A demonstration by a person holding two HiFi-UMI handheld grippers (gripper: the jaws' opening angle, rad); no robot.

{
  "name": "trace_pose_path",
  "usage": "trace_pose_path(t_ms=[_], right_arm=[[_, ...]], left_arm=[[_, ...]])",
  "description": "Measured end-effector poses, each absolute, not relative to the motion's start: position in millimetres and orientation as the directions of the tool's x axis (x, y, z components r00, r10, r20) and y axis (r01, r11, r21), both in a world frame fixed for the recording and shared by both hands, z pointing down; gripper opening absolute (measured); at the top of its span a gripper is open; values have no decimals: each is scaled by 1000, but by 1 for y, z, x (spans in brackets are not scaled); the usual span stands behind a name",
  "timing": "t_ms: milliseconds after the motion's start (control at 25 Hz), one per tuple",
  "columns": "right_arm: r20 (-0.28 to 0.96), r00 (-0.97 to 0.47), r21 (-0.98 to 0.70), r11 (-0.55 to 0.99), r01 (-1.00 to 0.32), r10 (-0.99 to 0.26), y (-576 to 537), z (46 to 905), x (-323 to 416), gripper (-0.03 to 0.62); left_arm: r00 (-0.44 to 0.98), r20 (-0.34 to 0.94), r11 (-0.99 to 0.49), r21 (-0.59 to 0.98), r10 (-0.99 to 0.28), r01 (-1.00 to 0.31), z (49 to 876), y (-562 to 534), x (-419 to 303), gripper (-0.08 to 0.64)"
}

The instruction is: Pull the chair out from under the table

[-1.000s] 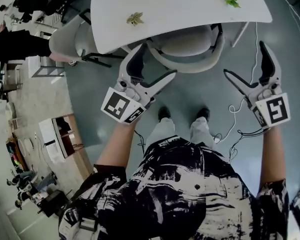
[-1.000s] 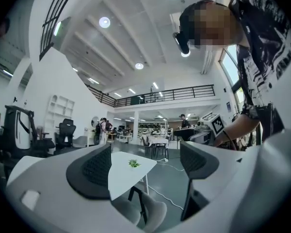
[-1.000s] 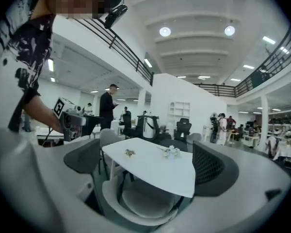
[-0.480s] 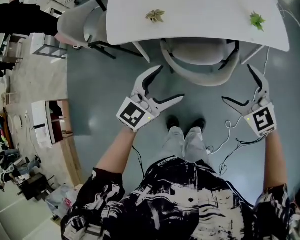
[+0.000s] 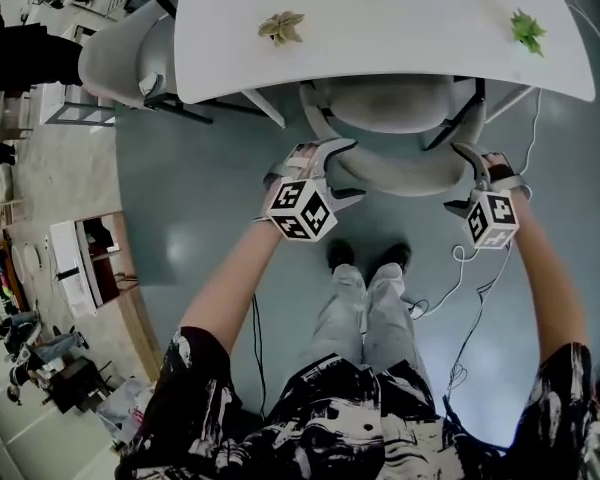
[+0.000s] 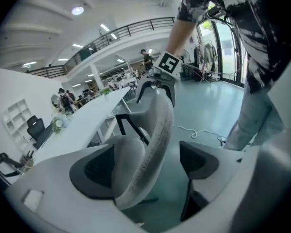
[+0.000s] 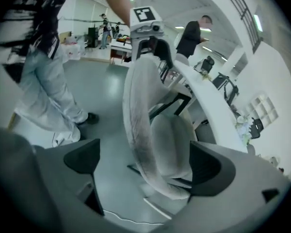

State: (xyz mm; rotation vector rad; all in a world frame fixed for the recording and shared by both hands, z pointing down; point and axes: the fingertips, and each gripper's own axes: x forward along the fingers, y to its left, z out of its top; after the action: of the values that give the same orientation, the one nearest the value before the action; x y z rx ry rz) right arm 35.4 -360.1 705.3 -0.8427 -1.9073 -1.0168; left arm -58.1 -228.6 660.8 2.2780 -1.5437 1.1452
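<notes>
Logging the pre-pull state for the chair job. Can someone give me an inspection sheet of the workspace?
Surface: white table on a grey floor.
Job's things: grey chair, seat under the table, backrest sticking out toward the person.
Clutter: brownish sprig and green sprig on the tabletop.
Grippers: left gripper open, jaws apart astride the backrest rim; right gripper open, astride the rim's other end.
Cables: white cable looping on the floor beside the person's feet.
Surroundings: second chair at the table's left end; low shelf unit; people in the distance.
</notes>
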Motion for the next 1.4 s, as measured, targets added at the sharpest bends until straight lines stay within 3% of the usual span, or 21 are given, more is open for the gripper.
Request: trace_pose_path(t_ms=[200,280,320,360,400,560,1000,1400], right_arm=[[898,-410,335,354,873,160,-375,769,27,548],[896,-411,349,306,886,169,-374,779,25,545],[888,-426,370,280,886,172,-374,780,22,529],[879,-443,393,259,882,174,-375,779,19,404],[877,-447,400,243,883,179,-375,779,17,195],[911,-351,309,206,929,216,-372,783,24,84],[932,-300,263,190,946,205,-365,783,36,55],[936,-278,240,188,952,214,-321,781,104,55]], left_arm=[[179,759,-550,-267,-626,-792,730,-243,-71,414],[174,771,-566,-274,-612,-777,743,-248,-74,364],[169,775,-575,-284,-609,-768,746,-250,-76,297],[165,779,-586,-295,-605,-755,749,-251,-76,286],[164,785,-602,-303,-598,-739,751,-252,-76,272],[189,810,-671,-300,-554,-678,755,-247,-72,200],[234,864,-792,-259,-445,-552,758,-228,-56,92],[258,874,-813,-225,-412,-537,755,-182,14,77]])
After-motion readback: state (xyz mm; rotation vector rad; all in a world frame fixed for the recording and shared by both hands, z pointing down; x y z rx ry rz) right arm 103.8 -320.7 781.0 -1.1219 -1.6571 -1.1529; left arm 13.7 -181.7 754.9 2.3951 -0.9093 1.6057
